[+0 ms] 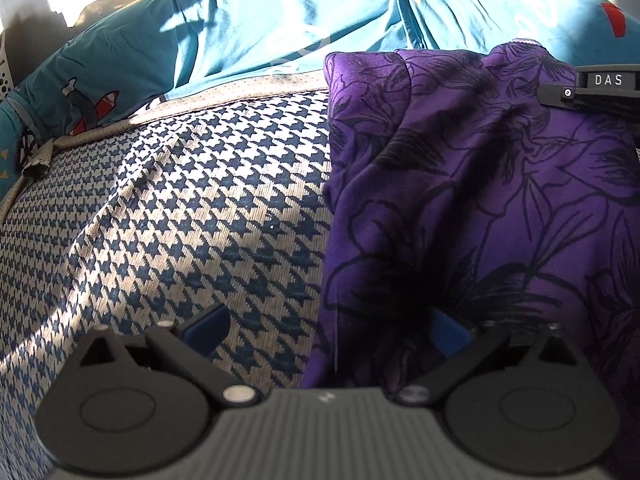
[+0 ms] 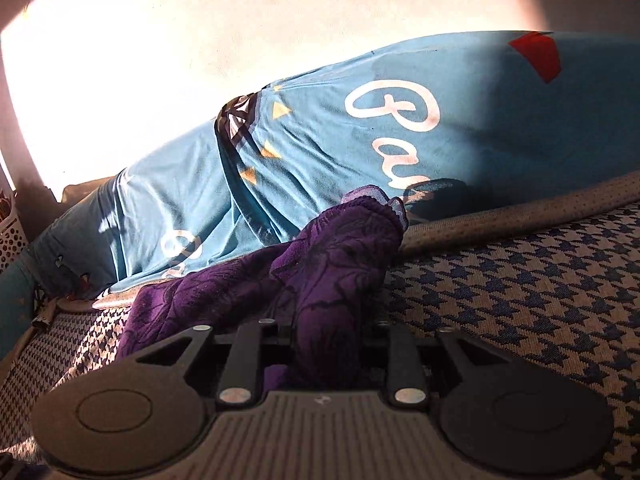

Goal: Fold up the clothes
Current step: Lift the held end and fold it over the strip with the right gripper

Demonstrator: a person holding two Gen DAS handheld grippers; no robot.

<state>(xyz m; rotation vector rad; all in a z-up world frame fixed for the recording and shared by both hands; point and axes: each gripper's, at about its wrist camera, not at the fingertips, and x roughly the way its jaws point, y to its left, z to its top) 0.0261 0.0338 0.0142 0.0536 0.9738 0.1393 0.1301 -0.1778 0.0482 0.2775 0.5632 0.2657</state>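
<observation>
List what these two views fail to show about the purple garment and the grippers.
- Left wrist view: the purple floral garment runs off the right edge; its type and full outline are unreadable.
- Right wrist view: the right gripper fingertips are buried in bunched cloth.
- Left wrist view: one left gripper pad is part-covered by cloth.

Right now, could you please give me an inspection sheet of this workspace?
Surface: houndstooth bed cover, sunlit in patches.
Job's things: purple floral garment, rumpled, not yet folded.
Clutter: white perforated basket at the far left edge.
Grippers: left gripper open, garment edge between its blue pads; right gripper shut on a bunch of the garment.
Cables: nothing seen.
Surroundings: teal printed bedding heaped behind, bright wall beyond.
</observation>
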